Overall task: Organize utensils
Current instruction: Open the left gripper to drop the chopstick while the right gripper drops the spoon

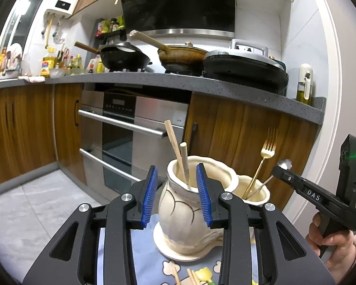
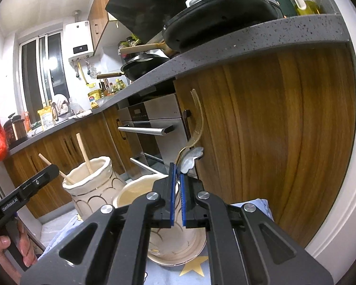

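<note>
Cream pottery: the big jar [image 1: 189,204] holds chopsticks [image 1: 178,152]. Left tongs [image 1: 176,196] gape before it. Beside it, over the smaller jar [image 2: 140,190], right tongs [image 2: 176,197] clamp a spoon [image 2: 189,160] next to a gold fork [image 1: 265,159].

Two ceramic jars [image 1: 189,204] [image 1: 251,190], two chopsticks [image 1: 175,149] [image 1: 184,161], one gold fork [image 1: 263,161], one silver spoon [image 2: 189,160].

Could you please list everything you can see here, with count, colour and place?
chopsticks: two, wooden, standing in left jar
jars: two, cream ceramic, side by side on cloth
fork: one, gold, in right jar
spoon: one, silver, held over right jar
cloth: one, blue patterned, under jars
woks: two, dark, on stove
left gripper: open, around left jar's mouth
right gripper: shut on spoon
</note>
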The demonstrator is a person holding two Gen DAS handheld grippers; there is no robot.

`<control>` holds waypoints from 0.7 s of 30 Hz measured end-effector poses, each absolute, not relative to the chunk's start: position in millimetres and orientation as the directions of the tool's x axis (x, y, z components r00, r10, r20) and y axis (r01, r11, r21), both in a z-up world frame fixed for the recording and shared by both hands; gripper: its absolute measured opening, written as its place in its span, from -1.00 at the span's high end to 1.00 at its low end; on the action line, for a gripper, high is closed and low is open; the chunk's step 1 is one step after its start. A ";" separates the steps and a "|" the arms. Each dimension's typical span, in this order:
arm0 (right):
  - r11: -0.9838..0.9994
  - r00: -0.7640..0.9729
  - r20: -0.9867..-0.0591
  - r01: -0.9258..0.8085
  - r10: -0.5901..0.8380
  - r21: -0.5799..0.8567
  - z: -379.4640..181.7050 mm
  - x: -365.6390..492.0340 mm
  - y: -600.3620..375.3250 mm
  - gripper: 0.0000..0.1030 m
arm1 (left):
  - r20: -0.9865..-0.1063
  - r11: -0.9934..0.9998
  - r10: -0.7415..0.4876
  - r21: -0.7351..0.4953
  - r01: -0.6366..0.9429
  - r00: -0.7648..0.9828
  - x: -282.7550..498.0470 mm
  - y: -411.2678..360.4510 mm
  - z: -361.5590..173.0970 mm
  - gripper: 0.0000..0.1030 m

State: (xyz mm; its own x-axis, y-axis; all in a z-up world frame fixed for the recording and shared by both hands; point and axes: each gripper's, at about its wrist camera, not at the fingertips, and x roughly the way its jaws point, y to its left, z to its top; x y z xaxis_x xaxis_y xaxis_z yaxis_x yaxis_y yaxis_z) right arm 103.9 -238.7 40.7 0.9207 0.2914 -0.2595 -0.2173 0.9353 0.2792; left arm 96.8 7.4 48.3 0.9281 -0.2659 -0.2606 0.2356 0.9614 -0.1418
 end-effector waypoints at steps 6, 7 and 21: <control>0.932 0.919 -0.260 -0.220 0.298 0.288 39.0 103.9 -239.9 0.93 | -0.273 0.959 -0.274 -0.154 0.239 0.922 96.9 9.2 46.3 0.32; 0.932 0.917 -0.262 -0.222 0.299 0.288 38.6 104.3 -240.1 0.92 | -0.274 0.959 -0.272 -0.152 0.238 0.922 96.5 9.4 46.0 0.25; 0.929 0.904 -0.321 -0.174 0.282 0.325 35.4 85.8 -250.9 -0.59 | -0.288 0.974 -0.217 -0.131 0.186 0.933 74.6 15.7 38.7 -0.76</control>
